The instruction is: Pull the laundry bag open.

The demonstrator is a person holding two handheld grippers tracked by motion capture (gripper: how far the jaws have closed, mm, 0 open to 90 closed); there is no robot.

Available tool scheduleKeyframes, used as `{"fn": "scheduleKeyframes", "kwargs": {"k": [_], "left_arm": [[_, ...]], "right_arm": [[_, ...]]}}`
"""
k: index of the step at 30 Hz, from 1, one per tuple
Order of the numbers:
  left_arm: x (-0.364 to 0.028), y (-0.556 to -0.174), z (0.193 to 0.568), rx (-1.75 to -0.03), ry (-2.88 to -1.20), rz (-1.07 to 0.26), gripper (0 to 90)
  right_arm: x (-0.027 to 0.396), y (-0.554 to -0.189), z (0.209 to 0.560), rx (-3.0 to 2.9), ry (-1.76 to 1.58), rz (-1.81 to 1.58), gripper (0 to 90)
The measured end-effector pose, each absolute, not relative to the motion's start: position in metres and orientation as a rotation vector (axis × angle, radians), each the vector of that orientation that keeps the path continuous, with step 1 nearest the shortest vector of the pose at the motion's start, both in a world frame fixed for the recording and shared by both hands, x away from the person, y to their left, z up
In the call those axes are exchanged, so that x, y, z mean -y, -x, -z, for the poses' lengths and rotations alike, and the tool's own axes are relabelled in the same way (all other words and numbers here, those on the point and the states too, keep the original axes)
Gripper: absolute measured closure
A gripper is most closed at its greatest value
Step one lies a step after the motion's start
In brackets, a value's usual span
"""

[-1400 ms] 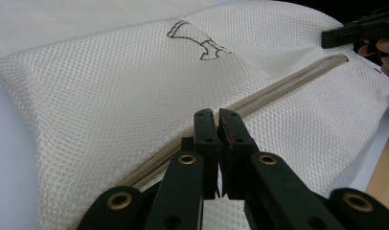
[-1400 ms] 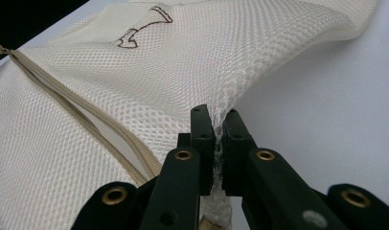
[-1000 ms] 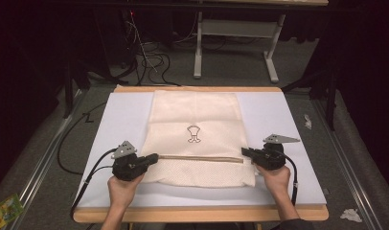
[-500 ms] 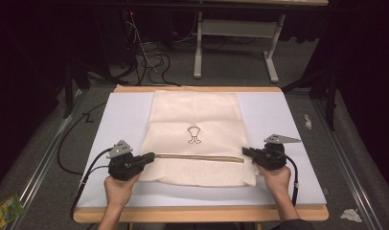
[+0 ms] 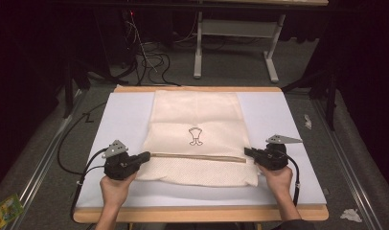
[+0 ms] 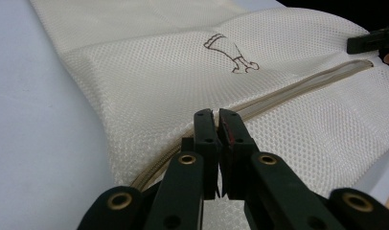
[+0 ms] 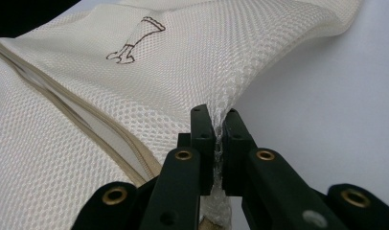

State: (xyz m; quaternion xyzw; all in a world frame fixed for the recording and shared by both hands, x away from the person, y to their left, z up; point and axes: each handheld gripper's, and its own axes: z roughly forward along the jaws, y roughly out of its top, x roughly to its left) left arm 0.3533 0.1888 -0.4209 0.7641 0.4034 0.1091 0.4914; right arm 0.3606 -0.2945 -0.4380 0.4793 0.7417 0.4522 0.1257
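Here, both grippers [image 5: 145,156] [image 5: 246,151] seemingly pinch mesh bag [image 5: 197,120] on white table [image 5: 279,115].

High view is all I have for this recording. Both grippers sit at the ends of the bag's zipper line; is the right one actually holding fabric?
Observer: Yes. In the right gripper view the right gripper is shut on a bunched fold of the mesh bag.
Operator: And the left one?
Observer: The left gripper has its jaws closed together just above the zipper; I cannot tell whether mesh is caught between them.
Operator: Is the zipper closed?
Observer: Near the right gripper it gapes open slightly.
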Motion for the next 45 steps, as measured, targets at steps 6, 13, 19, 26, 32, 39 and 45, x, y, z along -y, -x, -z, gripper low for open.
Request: {"fn": "scheduleKeyframes", "kwargs": {"k": [6,13,19,26,32,39,45], "left_arm": [[-0.191,-0.355,0.419,-0.989,-1.852,-0.277,87.0],[-0.193,-0.355,0.418,-0.992,-1.854,-0.286,87.0],[-0.195,-0.357,0.417,-0.998,-1.849,-0.303,87.0],[-0.2,-0.36,0.414,-1.008,-1.844,-0.297,87.1],[-0.199,-0.363,0.412,-1.004,-1.84,-0.299,87.1],[-0.201,-0.362,0.413,-1.008,-1.854,-0.317,87.1],[-0.206,-0.362,0.41,-1.017,-1.847,-0.33,87.1]], "right_arm": [[0.296,-0.361,0.437,-2.15,-1.399,-1.321,87.6],[0.299,-0.363,0.438,-2.147,-1.402,-1.317,87.6],[0.299,-0.362,0.437,-2.143,-1.398,-1.31,87.6],[0.304,-0.361,0.438,-2.132,-1.419,-1.299,87.5],[0.305,-0.363,0.441,-2.134,-1.419,-1.297,87.5],[0.303,-0.363,0.44,-2.14,-1.4,-1.277,87.7],[0.303,-0.364,0.436,-2.145,-1.4,-1.265,87.9]]}}
